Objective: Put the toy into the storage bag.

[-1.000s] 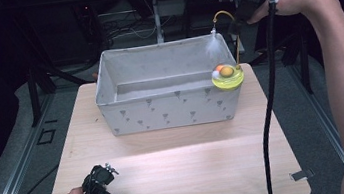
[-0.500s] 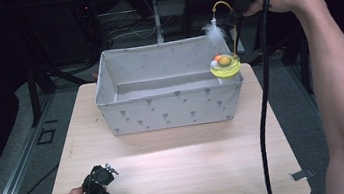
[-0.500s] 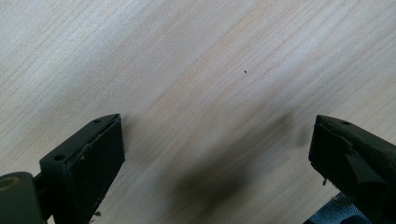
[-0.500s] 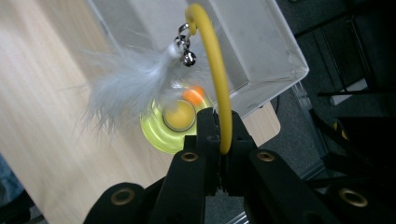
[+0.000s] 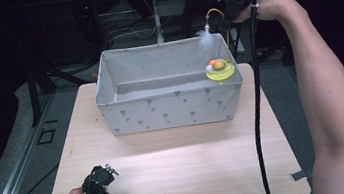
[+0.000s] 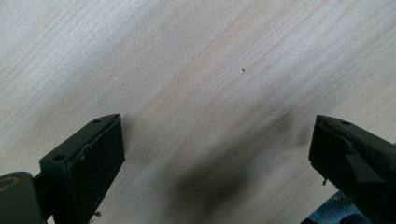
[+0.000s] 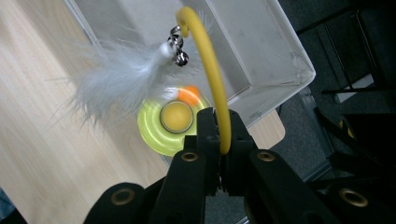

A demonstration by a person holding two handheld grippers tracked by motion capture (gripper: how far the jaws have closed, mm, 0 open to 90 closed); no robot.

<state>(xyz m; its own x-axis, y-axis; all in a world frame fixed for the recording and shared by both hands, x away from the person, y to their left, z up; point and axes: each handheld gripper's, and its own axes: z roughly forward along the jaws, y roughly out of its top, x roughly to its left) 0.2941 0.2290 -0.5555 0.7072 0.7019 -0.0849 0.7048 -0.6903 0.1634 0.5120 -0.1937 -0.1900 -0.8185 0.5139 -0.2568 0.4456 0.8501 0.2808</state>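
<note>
I have the right gripper (image 7: 219, 122) clamped hard on the yellow wand (image 7: 211, 70) of a cat toy, and the toy hangs from that grip above the far right corner of the grey fabric bin (image 5: 172, 111). In the right gripper view the jaws are pinched fully together on the thin stem, with the white feather (image 7: 122, 78) and its small bell (image 7: 180, 57) dangling off the curved tip. Below them sits the toy's round yellow-green base (image 5: 220, 72) with its orange ball (image 5: 218, 64), level with the bin's rim at that corner; I cannot tell whether it touches the rim.

My read is that the step in hand is lowering the toy into the bin. To do it well I would carry the base inward from that corner until it is clearly over the bin's floor, then sink it slowly, since the stem is springy and the base could catch the soft wall. I would only release once the base rests flat.

The left gripper (image 6: 215, 154) is parked near the table's (image 5: 180, 171) front left edge, far from the bin, jaws wide apart and empty over bare wood.
</note>
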